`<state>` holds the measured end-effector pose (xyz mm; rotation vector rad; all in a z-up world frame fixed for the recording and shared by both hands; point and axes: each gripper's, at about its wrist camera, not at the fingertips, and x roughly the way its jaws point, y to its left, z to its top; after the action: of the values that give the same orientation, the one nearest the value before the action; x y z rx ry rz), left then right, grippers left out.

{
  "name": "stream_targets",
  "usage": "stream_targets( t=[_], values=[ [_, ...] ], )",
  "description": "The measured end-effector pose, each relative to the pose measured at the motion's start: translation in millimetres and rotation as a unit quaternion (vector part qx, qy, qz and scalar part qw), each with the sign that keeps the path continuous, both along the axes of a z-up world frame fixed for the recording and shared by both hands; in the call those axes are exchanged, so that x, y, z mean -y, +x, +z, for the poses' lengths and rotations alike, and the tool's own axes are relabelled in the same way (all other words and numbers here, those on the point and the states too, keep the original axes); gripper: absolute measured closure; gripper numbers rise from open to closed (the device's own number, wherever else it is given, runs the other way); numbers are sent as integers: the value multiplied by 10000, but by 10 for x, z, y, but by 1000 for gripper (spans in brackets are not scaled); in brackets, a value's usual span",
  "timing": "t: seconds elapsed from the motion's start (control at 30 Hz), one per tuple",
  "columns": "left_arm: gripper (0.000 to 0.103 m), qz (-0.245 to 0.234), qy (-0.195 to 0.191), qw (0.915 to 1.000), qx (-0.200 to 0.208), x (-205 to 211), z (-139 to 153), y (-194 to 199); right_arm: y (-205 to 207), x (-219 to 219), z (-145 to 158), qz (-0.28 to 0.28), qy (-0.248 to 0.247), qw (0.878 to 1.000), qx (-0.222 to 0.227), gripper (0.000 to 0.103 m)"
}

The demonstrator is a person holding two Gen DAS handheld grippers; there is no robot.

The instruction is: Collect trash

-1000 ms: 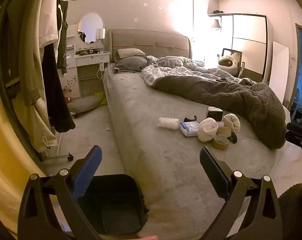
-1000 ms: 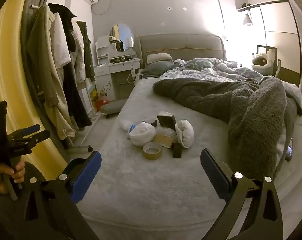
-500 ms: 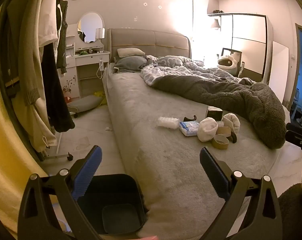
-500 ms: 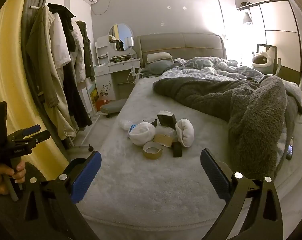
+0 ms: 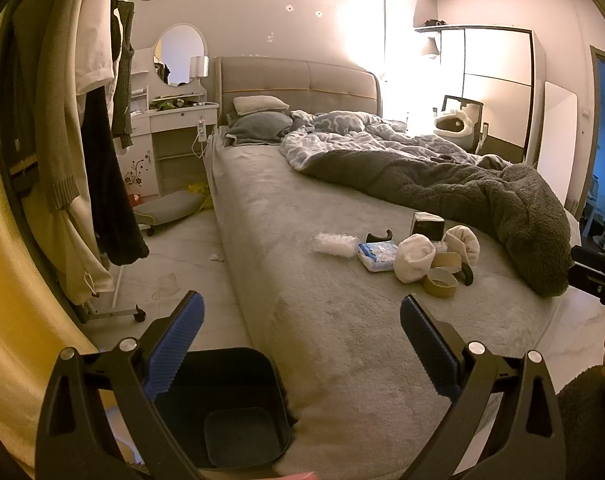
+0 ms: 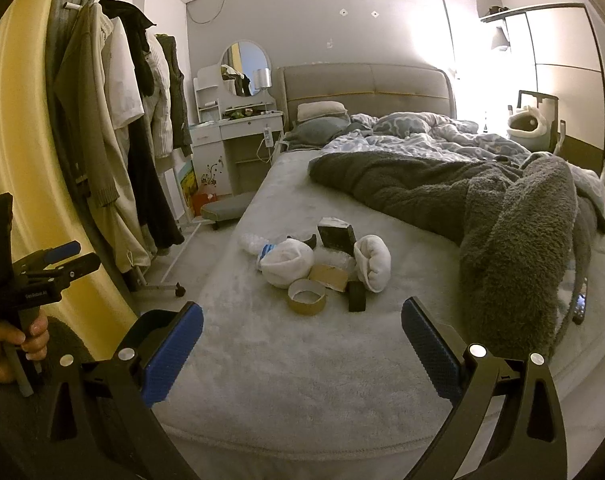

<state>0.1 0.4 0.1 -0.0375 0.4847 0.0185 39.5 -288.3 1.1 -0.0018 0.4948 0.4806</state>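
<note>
Both claws stand spread wide and hold nothing. I read the left claw (image 5: 301, 336) as hovering over the near corner of the grey plush-covered bed (image 5: 342, 340), directly above the dark square plastic bin (image 5: 226, 412) on the floor beside that corner. The right claw (image 6: 302, 338) hangs above the foot of the bed, aimed at the litter.

Step in hand, as I judge it: approach. Nothing is collected yet; the bin looks empty.

Location of the trash: one cluster on the bed surface, near the dark grey fleece blanket (image 6: 502, 240) but apart from it.

Cluster contents, as visible:
1. Brown cardboard tape roll (image 6: 307, 297), lying flat, nearest the right claw.
2. Small black roll (image 6: 357, 296), standing on edge just beside it.
3. Flat brown cardboard piece (image 6: 329, 277), partly under the neighbouring items.
4. Two crumpled white paper wads (image 6: 287, 263), one on each side of the cardboard.
5. Dark boxy carton (image 6: 337, 233), behind the wads.
6. Blue-and-white tissue pack (image 5: 377, 254) and clear crinkled plastic wrapper (image 5: 335, 244), on the bin side of the cluster.

Next move, in my judgement: advance the right claw onto the tape roll, set one finger inside the ring and one outside, clench, then carry it to the bin. The plush cover is soft, so I expect light items to sink in slightly; I would come in low.
</note>
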Motion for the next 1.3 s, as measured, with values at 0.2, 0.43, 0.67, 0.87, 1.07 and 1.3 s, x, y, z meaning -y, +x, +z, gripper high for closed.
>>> stream_targets(
  t=[0.2, 0.43, 0.67, 0.87, 1.07, 1.3],
  values=[
    [3, -2, 2, 10000, -3, 3, -1, 1, 10, -5, -21, 0, -1, 10000, -12, 3],
    [3, -5, -3, 10000, -12, 44, -37, -22, 9, -10, -24, -3, -9, 10000, -16, 3],
    [3, -2, -1, 10000, -25, 96, -59, -7, 12, -4, -17, -3, -11, 10000, -22, 3],
    [3, -6, -1, 10000, -24, 96, -59, -7, 9, -6, -25, -2, -13, 10000, -25, 3],
    [3, -6, -2, 10000, -25, 96, -58, -6, 12, -7, -23, -3, -14, 10000, -27, 3],
    [3, -4, -3, 10000, -28, 104, -63, -8, 18, -10, -31, -2, -20, 10000, -29, 3]
  ],
)
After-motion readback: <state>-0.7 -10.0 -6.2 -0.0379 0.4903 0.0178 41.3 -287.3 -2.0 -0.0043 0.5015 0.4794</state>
